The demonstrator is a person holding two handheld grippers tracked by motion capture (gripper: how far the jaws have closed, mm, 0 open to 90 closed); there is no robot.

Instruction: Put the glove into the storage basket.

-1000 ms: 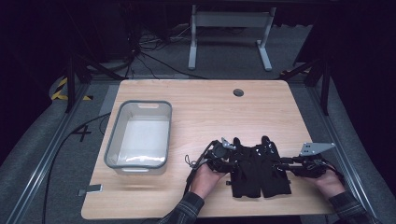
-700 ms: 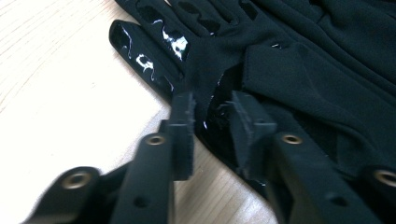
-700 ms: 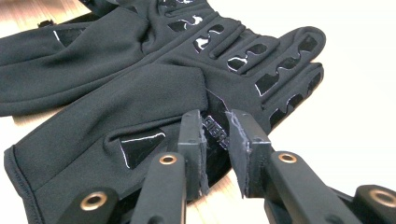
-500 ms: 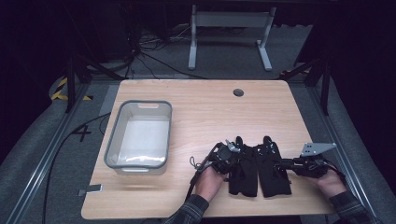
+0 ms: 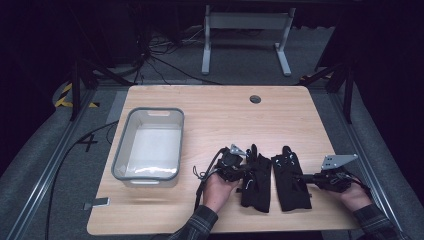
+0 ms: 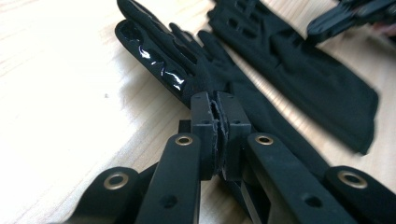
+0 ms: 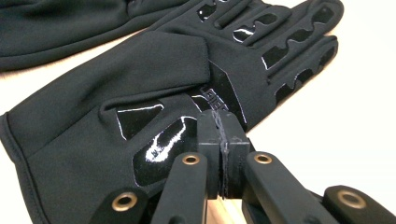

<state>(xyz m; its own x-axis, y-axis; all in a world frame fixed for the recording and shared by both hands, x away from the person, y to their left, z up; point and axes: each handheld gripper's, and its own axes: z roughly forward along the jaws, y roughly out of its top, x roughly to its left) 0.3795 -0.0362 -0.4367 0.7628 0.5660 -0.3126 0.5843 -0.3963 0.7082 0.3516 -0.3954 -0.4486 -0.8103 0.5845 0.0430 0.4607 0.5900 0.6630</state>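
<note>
1. Gloves: two, both black, lying flat side by side near the front edge of the desk [image 5: 210, 100], fingertips pointing away from the person, a narrow strip of bare wood between them.
2. Grippers: two, one in each hand, both down at desk level.
3. Bin: one, grey and see-through [image 5: 148, 144], standing to the left of the gloves, well apart from them.
4. Left gripper [image 5: 245, 167] at the left edge of the left glove [image 5: 256, 182]; fingers [image 6: 205, 121] closed tight, pinching a thin fold of that glove's black fabric near the middle of its edge.
5. Right gripper [image 5: 305, 177] at the right edge of the right glove [image 5: 290, 182]; fingers [image 7: 233, 140] pressed together on that glove's edge beside a glossy patch, having just finished closing.
6. Left fingers likewise drawn shut within the last moment, fabric caught between them.
7. Glossy grip patches visible on both gloves in the two gripper views.
8. Round cable hole [image 5: 255, 99] near the far edge of the desk.
</note>
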